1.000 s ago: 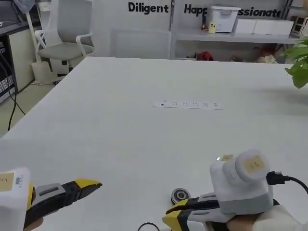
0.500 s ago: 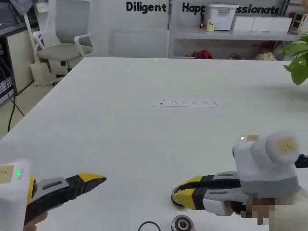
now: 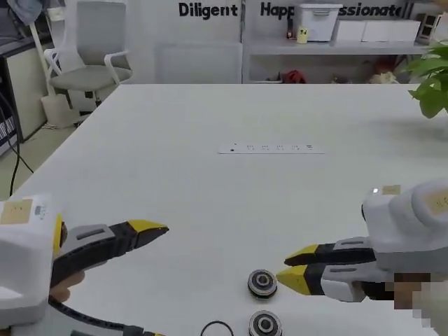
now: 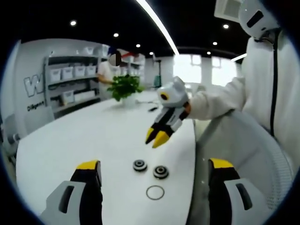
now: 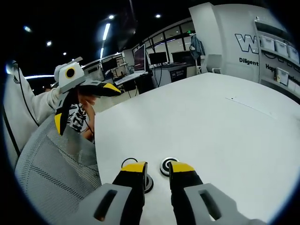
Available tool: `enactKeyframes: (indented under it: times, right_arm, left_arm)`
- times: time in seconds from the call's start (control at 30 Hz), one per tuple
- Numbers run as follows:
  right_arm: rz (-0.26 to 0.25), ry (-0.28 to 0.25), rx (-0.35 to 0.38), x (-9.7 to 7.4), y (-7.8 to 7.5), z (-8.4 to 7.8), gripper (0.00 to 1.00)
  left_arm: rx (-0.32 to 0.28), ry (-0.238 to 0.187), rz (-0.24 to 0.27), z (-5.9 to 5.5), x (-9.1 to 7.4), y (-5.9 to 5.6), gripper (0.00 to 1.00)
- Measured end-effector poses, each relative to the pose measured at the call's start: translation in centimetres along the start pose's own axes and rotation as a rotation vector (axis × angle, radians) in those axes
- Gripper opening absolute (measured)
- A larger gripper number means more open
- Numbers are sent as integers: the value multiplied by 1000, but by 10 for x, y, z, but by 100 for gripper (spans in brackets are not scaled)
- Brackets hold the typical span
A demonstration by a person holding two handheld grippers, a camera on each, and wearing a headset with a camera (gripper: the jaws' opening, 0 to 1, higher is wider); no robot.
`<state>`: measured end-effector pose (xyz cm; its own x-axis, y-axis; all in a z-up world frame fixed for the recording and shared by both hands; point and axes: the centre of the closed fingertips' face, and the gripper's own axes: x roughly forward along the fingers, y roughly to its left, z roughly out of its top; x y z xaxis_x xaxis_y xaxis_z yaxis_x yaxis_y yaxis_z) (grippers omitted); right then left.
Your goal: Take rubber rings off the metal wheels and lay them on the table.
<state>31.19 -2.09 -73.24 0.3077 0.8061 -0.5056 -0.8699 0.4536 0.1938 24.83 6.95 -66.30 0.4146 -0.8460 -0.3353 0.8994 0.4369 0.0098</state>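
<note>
Head view: nearest the bottom edge, a loose rubber ring (image 3: 216, 329) lies flat on the white table (image 3: 210, 189). One metal wheel (image 3: 265, 325) sits just beside it at 3 o'clock, and a second wheel (image 3: 262, 283) sits just past that at 12 o'clock. The right gripper (image 3: 294, 268), jaws slightly apart and holding nothing, points at the second wheel from 3 o'clock, just short of it. The left gripper (image 3: 150, 229) hovers at 9 o'clock, well apart. Farther off are a power strip (image 3: 269, 148), then a chair (image 3: 98, 56), shelves (image 3: 329, 49) and a plant (image 3: 428, 87). The left gripper view shows its own jaws spread wide, which the side-on head view hides.
</note>
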Motion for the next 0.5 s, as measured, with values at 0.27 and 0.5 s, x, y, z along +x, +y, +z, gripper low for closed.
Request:
enactKeyframes:
  times: [0.27, 0.5]
  right_arm:
    - [14, 18, 12, -2, -1, -7, 18]
    - [54, 23, 19, -2, 1, -15, 18]
  left_arm:
    - [70, -13, 2, 20, 19, 11, 95]
    - [140, -35, -16, 36, 43, 11, 92]
